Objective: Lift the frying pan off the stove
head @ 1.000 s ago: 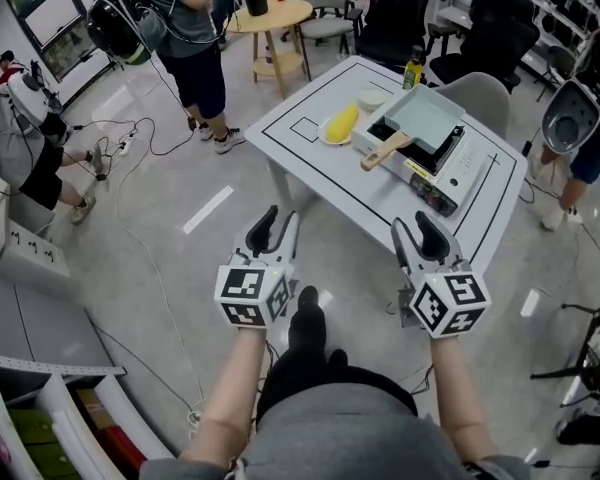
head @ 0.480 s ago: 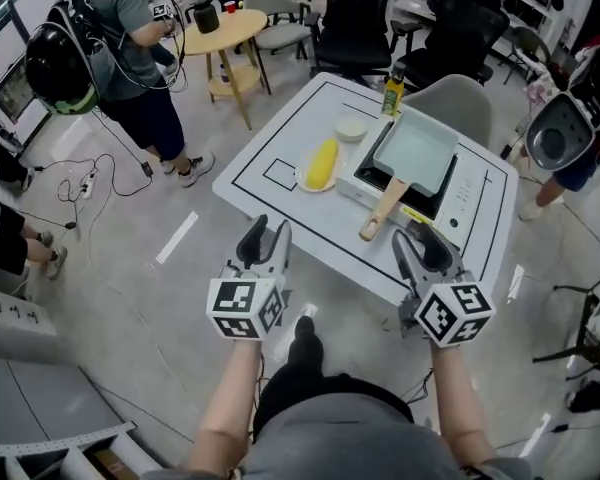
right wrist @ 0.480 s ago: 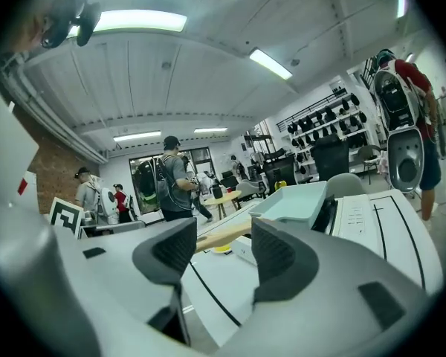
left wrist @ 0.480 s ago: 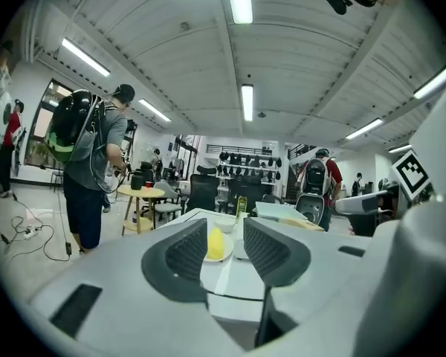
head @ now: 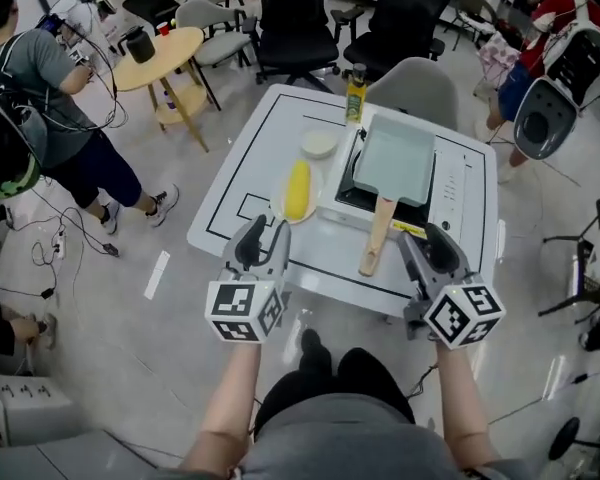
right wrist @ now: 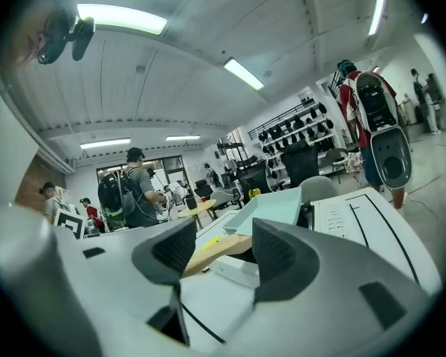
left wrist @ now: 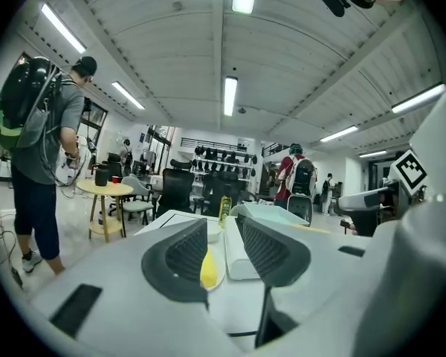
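Right hand-held gripper (head: pixel 426 238) open near pan handle (head: pixel 377 236)

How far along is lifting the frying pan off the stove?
Nothing done yet: the pale-green rectangular frying pan sits on the white tabletop stove. In hand: the right gripper, jaws apart and empty, faces its wooden handle; the left gripper is empty too. Left: grip the handle, lift.

This looks like a lab in an open office hall, not a home kitchen. The grey floor (head: pixel 110 298) is polished, and loose cables (head: pixel 70 233) lie on it. Black office chairs (head: pixel 290 8) and a round wooden table (head: pixel 160 53) stand around. A portable stove (head: pixel 460 183) sits on a white table (head: pixel 270 138) marked with black lines. A person wears a backpack (left wrist: pixel 22 103) with wires. Long strip lights (left wrist: pixel 230 95) run along the ceiling.
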Tool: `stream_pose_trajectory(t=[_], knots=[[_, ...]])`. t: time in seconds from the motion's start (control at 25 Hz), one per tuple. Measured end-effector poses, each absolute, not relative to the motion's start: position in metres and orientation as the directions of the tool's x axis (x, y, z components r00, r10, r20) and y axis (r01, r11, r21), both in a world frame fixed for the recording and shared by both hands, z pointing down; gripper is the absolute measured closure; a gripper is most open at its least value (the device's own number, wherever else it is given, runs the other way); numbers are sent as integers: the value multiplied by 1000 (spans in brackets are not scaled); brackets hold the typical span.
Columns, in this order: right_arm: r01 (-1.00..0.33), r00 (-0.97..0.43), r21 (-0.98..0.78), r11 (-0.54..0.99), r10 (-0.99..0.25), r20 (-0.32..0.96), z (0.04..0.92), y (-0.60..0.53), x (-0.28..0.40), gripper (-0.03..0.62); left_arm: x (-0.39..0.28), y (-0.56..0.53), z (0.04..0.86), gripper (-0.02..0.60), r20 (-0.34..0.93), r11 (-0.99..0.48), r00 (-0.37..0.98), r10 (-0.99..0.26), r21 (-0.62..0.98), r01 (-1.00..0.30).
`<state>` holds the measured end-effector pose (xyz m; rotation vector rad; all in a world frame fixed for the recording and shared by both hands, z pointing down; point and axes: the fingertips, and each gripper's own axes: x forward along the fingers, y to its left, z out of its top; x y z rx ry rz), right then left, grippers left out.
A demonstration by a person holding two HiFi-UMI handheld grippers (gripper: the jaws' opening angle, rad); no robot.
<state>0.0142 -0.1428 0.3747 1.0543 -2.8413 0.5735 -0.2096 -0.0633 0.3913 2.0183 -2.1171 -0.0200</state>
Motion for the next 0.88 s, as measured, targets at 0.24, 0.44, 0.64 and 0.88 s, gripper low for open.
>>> stream_pose_trajectory(t=[0.24, 0.44, 0.64, 0.88], knots=[[-697, -709, -327, 638, -681, 183, 377, -156, 28, 356, -203, -92, 395, 442, 152, -22, 47, -987, 160, -987], [-703, -701, -336, 627, -692, 175, 376, -168, 30, 356, -194, -108, 398, 442, 158, -57, 85, -984, 174, -983], [-692, -710, -350, 632, -683, 172, 373, -177, 32, 356, -190, -120, 392, 442, 163, -55, 82, -983, 166, -985], [-674, -722, -369, 640, -676, 147, 370, -183, 42, 356, -185, -134, 389, 442, 157, -61, 84, -984, 151, -987]])
